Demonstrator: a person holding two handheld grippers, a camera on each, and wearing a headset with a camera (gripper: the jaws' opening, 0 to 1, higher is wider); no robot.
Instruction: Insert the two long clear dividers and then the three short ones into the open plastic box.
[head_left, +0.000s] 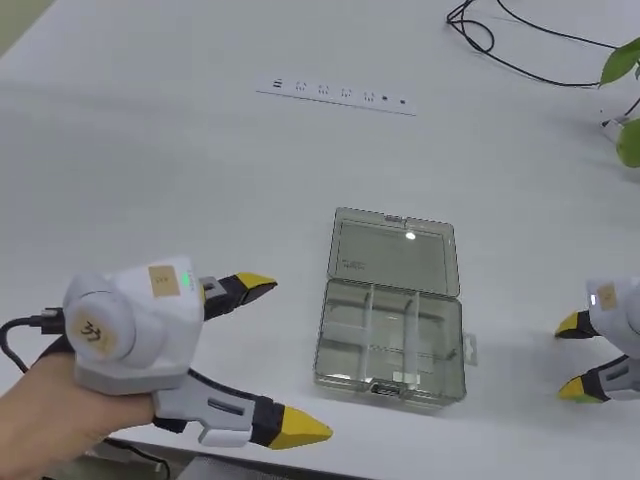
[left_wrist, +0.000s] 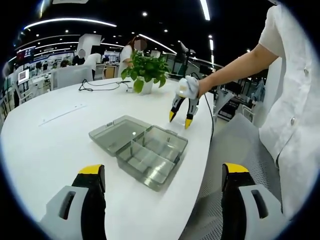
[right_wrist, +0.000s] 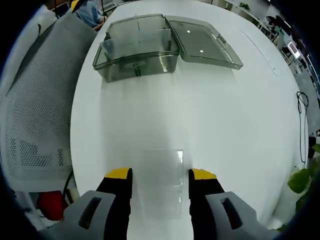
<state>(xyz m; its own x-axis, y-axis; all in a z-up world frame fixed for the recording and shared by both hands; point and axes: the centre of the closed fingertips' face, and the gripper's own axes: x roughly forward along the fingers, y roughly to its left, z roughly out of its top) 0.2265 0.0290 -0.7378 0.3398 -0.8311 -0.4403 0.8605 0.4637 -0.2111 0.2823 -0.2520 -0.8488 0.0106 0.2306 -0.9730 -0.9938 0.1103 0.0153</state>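
Left tongs (head_left: 295, 358) gape beside the box (head_left: 385, 388); right tongs (right_wrist: 160, 174) gape astride 1 clear divider (right_wrist: 165, 157).

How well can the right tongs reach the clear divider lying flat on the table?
Probably yes: the right tongs stand open with the clear divider between their jaws and nothing covering it. Lying flat, it may be awkward to pinch.

The open plastic box (head_left: 390, 330) is looked down on steeply in the head view. It is faced low from its left in the left gripper view, from its right and farther off in the right gripper view, and is shared by all three
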